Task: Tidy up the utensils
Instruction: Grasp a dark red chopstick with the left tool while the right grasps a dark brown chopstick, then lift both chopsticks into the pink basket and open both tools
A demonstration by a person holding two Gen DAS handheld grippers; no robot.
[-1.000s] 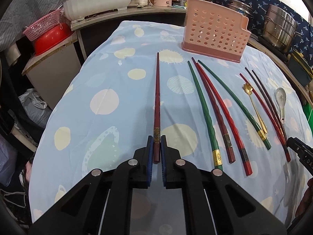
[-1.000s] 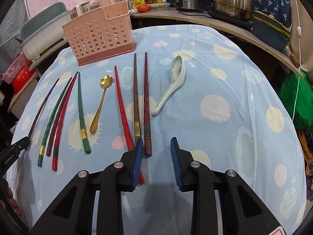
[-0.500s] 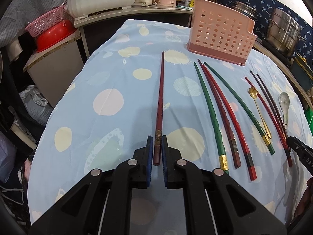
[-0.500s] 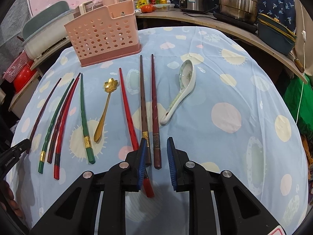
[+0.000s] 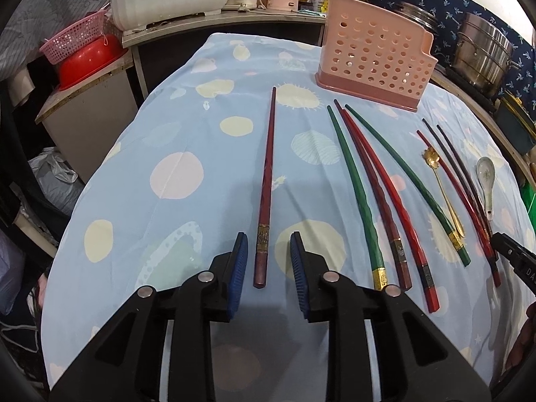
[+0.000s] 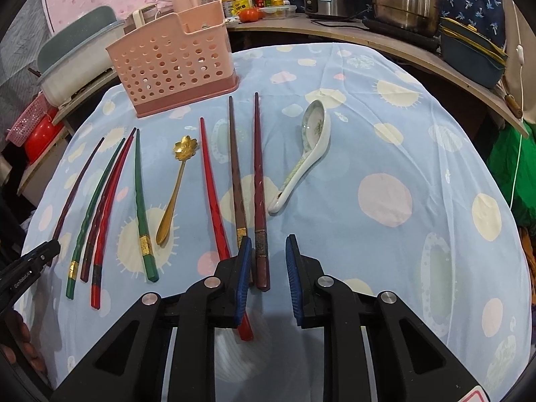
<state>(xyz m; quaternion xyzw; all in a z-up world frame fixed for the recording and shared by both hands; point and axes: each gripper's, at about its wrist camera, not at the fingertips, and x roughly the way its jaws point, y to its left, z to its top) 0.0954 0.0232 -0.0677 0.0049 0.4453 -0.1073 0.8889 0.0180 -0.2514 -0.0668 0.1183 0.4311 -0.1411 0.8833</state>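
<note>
Chopsticks lie in a row on the cloth-covered counter (image 5: 207, 207). Left gripper (image 5: 268, 261) jaws are opening, straddling one dark red chopstick (image 5: 266, 187) untouched. Right gripper (image 6: 267, 261) stands apart around another chopstick (image 6: 258, 181). Best to center pads before closing.

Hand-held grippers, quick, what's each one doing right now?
Left hand-held gripper: jaws opening, dark red chopstick between them, untouched.
Right hand-held gripper: open around a maroon chopstick, not gripping.

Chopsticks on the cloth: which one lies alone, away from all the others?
The dark red chopstick between the left hand-held gripper's opening jaws, untouched. It lies alone, left of the green and red ones.
</note>
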